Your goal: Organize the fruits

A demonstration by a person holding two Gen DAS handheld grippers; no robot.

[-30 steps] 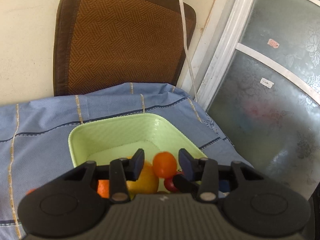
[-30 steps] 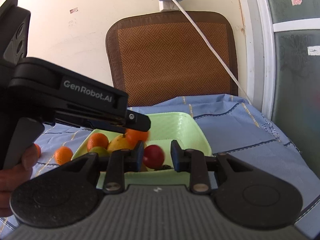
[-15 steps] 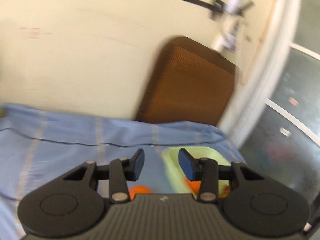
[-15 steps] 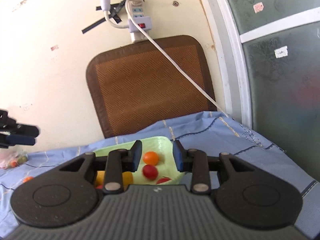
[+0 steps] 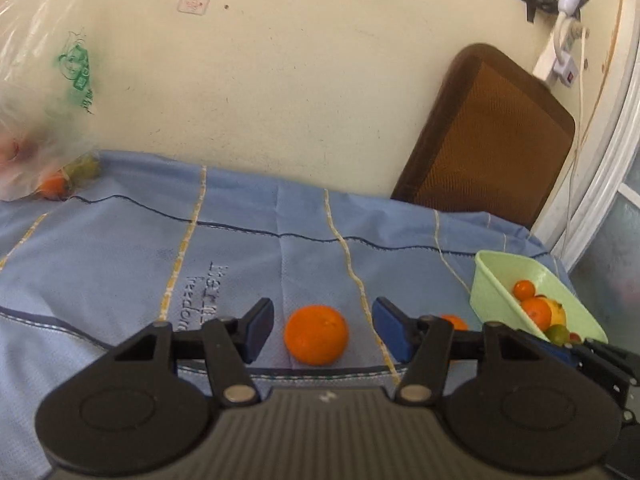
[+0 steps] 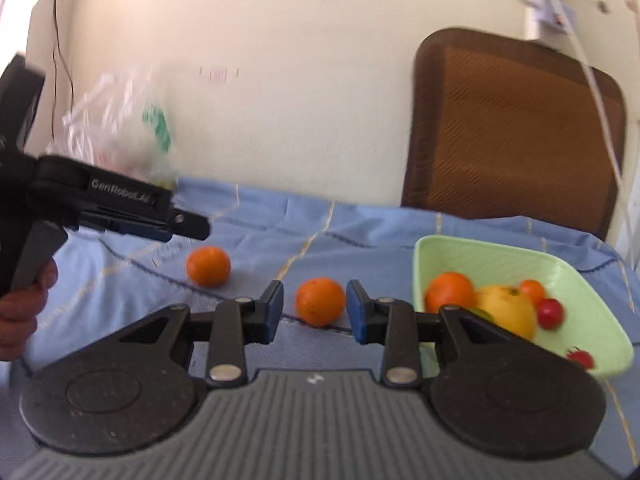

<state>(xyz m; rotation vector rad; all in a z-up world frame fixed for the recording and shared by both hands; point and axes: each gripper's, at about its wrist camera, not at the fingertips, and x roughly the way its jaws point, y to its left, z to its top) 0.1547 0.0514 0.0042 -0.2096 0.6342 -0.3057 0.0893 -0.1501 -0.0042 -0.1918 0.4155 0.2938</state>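
Oranges: one [image 5: 316, 335] lies on the blue tablecloth [image 5: 120, 264] at lower centre of the left wrist view, framed between the pads of the left gripper [image 5: 323, 330], whose jaws have just been opening and are seen parted, the pads not touching the fruit; a second orange [image 6: 320, 301] is seen at centre of the right wrist view beyond the right gripper [image 6: 315, 307], whose jaws stand narrowly apart with nothing held between them. Green basket [image 6: 500, 258]: placed at right of both views on the cloth; holds an orange [image 6: 450, 292], a yellow fruit [image 6: 506, 310], and small red tomatoes [image 6: 550, 313]. Plastic bag [image 5: 36, 92]: set at upper left against the wall, fruit blurred inside. Brown woven mat [image 6: 520, 132]: leaned upright against the wall at upper right.
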